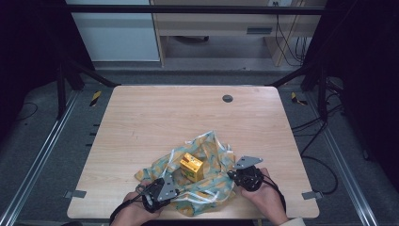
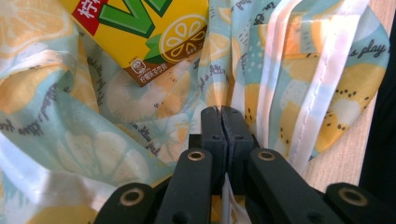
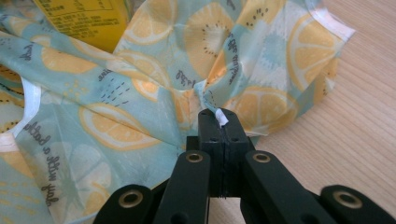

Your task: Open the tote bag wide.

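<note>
**Both grippers pinch the fruit-print cloth around a yellow carton**

A crumpled cloth (image 1: 207,169) printed with lemon and kiwi slices on pale blue, edged with white tape, lies on the wooden surface (image 1: 155,117) toward its near edge, at about 6 o'clock from the surface's middle. A yellow drink carton (image 1: 191,167) stands on the cloth near its centre, slightly tilted, with folds of fabric rising around it.

The left gripper (image 1: 162,188) sits at the cloth's near-left edge, at roughly 7 o'clock from the carton. In the left gripper view its two black jaws are pressed fully together, and a strip of the white-edged fabric (image 2: 229,196) runs down between them, so it has the cloth clamped. Beyond the jaws the carton (image 2: 140,32) shows at 11 o'clock, its lemon picture and green lettering facing the camera, and a doubled white hem (image 2: 280,70) runs up at 1 o'clock.

The right gripper (image 1: 242,175) is at the cloth's right edge, at about 4 o'clock from the carton. In the right gripper view its jaws are likewise closed tight, with a small white tip of hem (image 3: 221,116) poking out at the top of the seam between them; the cloth (image 3: 140,93) bunches up from that point. The carton (image 3: 79,18) sits at 11 o'clock, and bare wood (image 3: 345,116) lies at 3 o'clock.

A hand (image 1: 266,197) holds each gripper from the near side.
</note>
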Tool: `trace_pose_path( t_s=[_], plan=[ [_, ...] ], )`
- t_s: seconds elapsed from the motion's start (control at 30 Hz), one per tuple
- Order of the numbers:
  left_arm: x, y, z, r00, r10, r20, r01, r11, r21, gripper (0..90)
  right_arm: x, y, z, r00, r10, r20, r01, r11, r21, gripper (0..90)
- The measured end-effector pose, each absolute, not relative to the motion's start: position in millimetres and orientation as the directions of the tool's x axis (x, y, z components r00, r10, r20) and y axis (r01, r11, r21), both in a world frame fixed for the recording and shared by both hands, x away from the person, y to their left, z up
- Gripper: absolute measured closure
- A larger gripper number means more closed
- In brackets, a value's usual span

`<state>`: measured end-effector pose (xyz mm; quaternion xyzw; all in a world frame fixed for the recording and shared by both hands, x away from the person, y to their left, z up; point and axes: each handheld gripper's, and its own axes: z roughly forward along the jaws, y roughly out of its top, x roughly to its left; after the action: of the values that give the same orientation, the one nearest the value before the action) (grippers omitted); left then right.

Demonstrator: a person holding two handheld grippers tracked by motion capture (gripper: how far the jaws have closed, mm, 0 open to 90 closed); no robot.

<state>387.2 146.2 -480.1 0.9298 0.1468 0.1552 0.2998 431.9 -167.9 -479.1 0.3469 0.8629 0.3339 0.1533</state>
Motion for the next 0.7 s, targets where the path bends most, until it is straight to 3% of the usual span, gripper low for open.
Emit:
trace_pose_path(
  t_s=[0.23, 0.3, 0.33, 0.37, 0.43, 0.5, 0.53, 0.67, 0.7],
  plan=[
    [386.6, 147.0, -478.7, 0.905, 0.374, 0.203, 0.183, -0.772, 0.609, 88.9, 432.0, -169.6, -479.0, -0.710, 0.703, -0.041, 0.494, 0.538, 0.682, 90.0],
    [386.4, 149.4, -475.5, 0.895, 0.395, 0.207, 0.188, -0.755, 0.628, 83.6, 429.0, -170.0, -477.2, -0.723, 0.691, -0.020, 0.488, 0.531, 0.693, 88.0],
    [385.6, 152.6, -471.0, 0.885, 0.420, 0.200, 0.192, -0.722, 0.664, 76.5, 424.5, -170.9, -473.0, -0.729, 0.685, -0.013, 0.476, 0.521, 0.708, 79.0],
    [385.6, 152.6, -471.0, 0.885, 0.420, 0.200, 0.192, -0.722, 0.664, 72.4, 424.5, -170.9, -473.0, -0.729, 0.685, -0.013, 0.476, 0.521, 0.708, 79.0],
    [385.3, 157.3, -463.3, 0.870, 0.451, 0.199, 0.199, -0.691, 0.695, 67.9, 420.4, -171.7, -468.3, -0.732, 0.681, -0.019, 0.463, 0.518, 0.720, 69.1],
    [383.7, 167.0, -448.1, 0.847, 0.493, 0.199, 0.196, -0.637, 0.745, 58.4, 416.5, -173.6, -461.6, -0.717, 0.696, -0.028, 0.455, 0.499, 0.737, 52.0],
    [383.7, 167.0, -448.1, 0.847, 0.493, 0.199, 0.196, -0.637, 0.745, 56.6, 416.5, -173.6, -461.6, -0.717, 0.696, -0.028, 0.455, 0.499, 0.737, 52.0],
    [386.9, 179.9, -425.3, 0.784, 0.585, 0.209, 0.190, -0.546, 0.816, 52.8, 417.6, -175.2, -444.4, -0.699, 0.713, -0.050, 0.422, 0.467, 0.777, 33.0],
    [390.7, 183.5, -420.4, 0.770, 0.601, 0.213, 0.192, -0.536, 0.822, 52.8, 417.6, -175.2, -444.4, -0.699, 0.713, -0.050, 0.422, 0.467, 0.777, 33.0]
  ],
)
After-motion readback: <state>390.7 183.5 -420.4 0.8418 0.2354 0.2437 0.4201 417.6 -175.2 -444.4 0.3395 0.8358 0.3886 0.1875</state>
